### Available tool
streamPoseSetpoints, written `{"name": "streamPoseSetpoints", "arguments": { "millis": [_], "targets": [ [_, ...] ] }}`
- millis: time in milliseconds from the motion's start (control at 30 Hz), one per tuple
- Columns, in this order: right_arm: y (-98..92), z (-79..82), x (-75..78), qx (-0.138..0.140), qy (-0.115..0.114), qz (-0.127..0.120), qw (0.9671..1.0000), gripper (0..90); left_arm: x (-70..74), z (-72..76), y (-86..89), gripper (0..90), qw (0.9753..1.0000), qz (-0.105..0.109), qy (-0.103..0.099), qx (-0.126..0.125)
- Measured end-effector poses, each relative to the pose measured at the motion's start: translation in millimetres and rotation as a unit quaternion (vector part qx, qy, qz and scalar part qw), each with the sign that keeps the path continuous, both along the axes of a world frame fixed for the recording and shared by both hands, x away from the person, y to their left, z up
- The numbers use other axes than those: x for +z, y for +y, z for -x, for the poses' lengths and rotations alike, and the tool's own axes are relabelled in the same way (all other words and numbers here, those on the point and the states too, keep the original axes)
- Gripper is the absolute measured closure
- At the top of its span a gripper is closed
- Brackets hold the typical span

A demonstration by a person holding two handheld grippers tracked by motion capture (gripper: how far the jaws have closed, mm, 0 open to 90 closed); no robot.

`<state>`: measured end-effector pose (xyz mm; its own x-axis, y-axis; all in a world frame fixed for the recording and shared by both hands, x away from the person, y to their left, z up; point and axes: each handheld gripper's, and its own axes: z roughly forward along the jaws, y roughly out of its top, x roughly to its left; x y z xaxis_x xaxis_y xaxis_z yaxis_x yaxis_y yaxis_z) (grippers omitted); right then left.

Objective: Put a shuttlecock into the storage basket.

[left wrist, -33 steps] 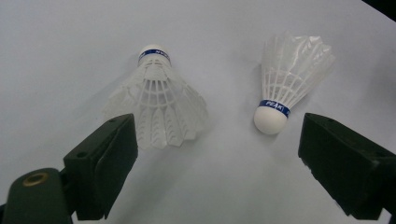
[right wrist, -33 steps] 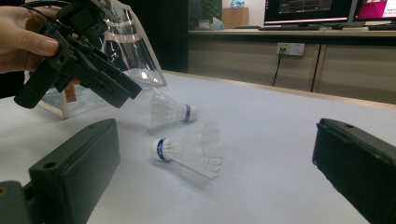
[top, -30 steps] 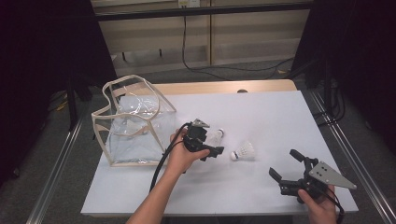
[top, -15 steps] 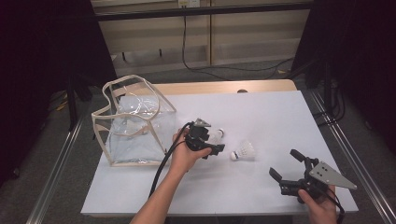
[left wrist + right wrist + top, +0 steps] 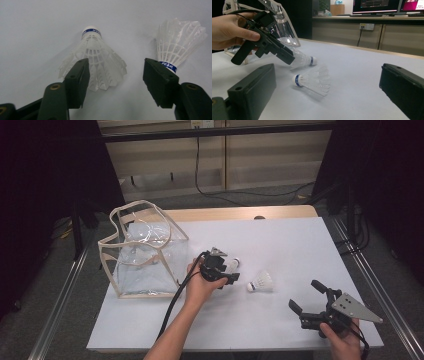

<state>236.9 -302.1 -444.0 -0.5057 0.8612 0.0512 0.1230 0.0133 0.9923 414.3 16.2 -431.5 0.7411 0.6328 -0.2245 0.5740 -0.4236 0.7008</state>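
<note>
Over the last second my left gripper (image 5: 231, 271) has crept a little farther from the clear bag (image 5: 142, 251) toward the nearer shuttlecock (image 5: 233, 264), while that shuttlecock, the second one and my right gripper have not moved. In the left gripper view my jaws stand spread, with the feathered skirt of the nearer shuttlecock (image 5: 93, 61) just ahead of the gap and nothing between them yet. I judge this is the approach to a pick: the jaws must go on over the skirt before I close.

From left to right: the clear bag stands open near the left edge of the table (image 5: 300, 245), its tan-edged mouth upward. My left gripper hangs just right of it, about mid-table. The second shuttlecock (image 5: 261, 282) lies just beside the first, toward the front edge, on its side. My right gripper (image 5: 306, 296) waits near the front right corner, jaws released and holding nothing.

The surface is plain white, with a wooden strip along the far edge. Beyond it are pale cabinet fronts with cables hanging; in the right gripper view, lit monitors (image 5: 377, 6) sit on a counter.
</note>
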Motion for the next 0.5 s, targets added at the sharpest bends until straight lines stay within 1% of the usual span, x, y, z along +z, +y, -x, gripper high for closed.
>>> {"name": "streamPoseSetpoints", "arguments": {
  "millis": [167, 233, 500],
  "targets": [
    [0.0, 0.1, 0.0, 0.0, 0.001, -0.001, 1.0, 0.8, -1.2, -2.0, 0.1, 43.2, 1.0, 0.003, 0.002, 0.008],
    [-0.2, 0.0, 0.0, 0.0, 0.0, -0.001, 1.0, 0.8, -1.8, -2.5, 0.0, 43.7, 1.0, -0.001, 0.003, 0.006],
    [-0.2, 0.0, 0.0, 0.0, 0.0, 0.0, 1.0, 0.8, -4.2, -3.7, -2.5, 47.5, 0.9999, 0.004, 0.006, 0.011]
  ]
}}
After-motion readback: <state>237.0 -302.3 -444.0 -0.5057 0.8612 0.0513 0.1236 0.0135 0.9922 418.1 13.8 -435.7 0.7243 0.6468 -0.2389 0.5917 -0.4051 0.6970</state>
